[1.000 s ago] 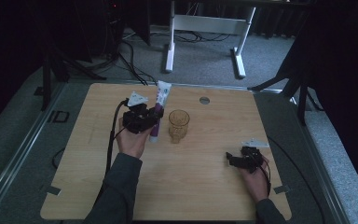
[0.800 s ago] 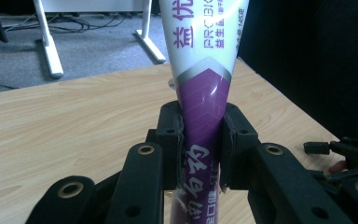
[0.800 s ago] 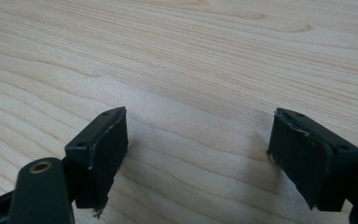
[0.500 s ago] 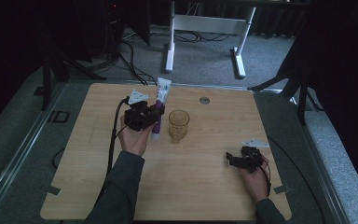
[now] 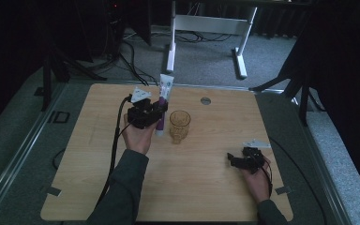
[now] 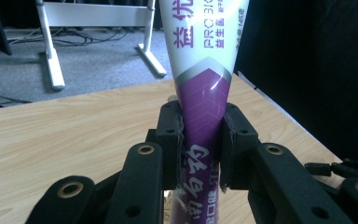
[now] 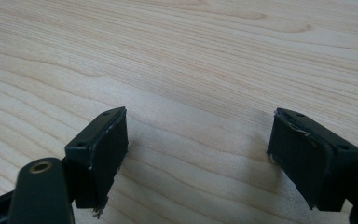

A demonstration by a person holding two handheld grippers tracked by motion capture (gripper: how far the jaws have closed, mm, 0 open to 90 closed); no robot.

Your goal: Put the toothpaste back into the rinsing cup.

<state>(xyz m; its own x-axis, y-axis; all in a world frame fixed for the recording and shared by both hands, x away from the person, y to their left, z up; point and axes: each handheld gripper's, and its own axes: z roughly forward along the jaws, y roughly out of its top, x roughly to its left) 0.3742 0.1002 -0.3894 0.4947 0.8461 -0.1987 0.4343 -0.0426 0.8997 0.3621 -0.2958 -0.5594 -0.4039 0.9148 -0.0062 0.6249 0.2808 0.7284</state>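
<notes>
A purple and white toothpaste tube [image 5: 162,104] stands nearly upright, held off the table just left of an amber glass cup [image 5: 179,125]. My left gripper [image 5: 155,114] is shut on the tube's purple lower half. In the left gripper view both pads pinch the tube [image 6: 203,140], and its white upper part rises out of the top of the picture. My left gripper [image 6: 201,144] points level across the table. My right gripper [image 5: 233,161] rests low near the table's right front, jaws wide open. The right gripper view has bare wood between its pads [image 7: 105,154], and my right gripper [image 7: 198,156] holds nothing.
The wooden table [image 5: 98,159] has a small round grey grommet [image 5: 206,100] near its far edge. A white desk frame [image 5: 206,28] stands on the carpet beyond. Dark floor and cables surround the table.
The left hand has shifted slightly with the tube, which stays beside the cup. The right hand has kept still.
</notes>
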